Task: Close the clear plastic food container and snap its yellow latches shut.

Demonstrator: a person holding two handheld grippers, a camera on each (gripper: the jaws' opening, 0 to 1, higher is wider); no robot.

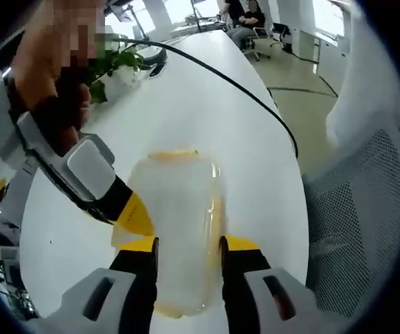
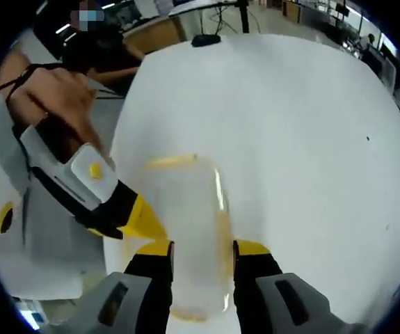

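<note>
On the white bench, the container lies flat with its lid apparently seated. I see a yellow latch at the far end and a side latch on the right; can't tell if either is snapped. Left hand-held gripper has jaws apart, straddling the near end. Right hand-held gripper is the same in its own view. Can't tell whether either is clamping or just resting. A yellow tip touches the container's left edge, with a hand behind it. My read: latching step. Next move needs one side steadied and firm pressure on each latch.
</note>
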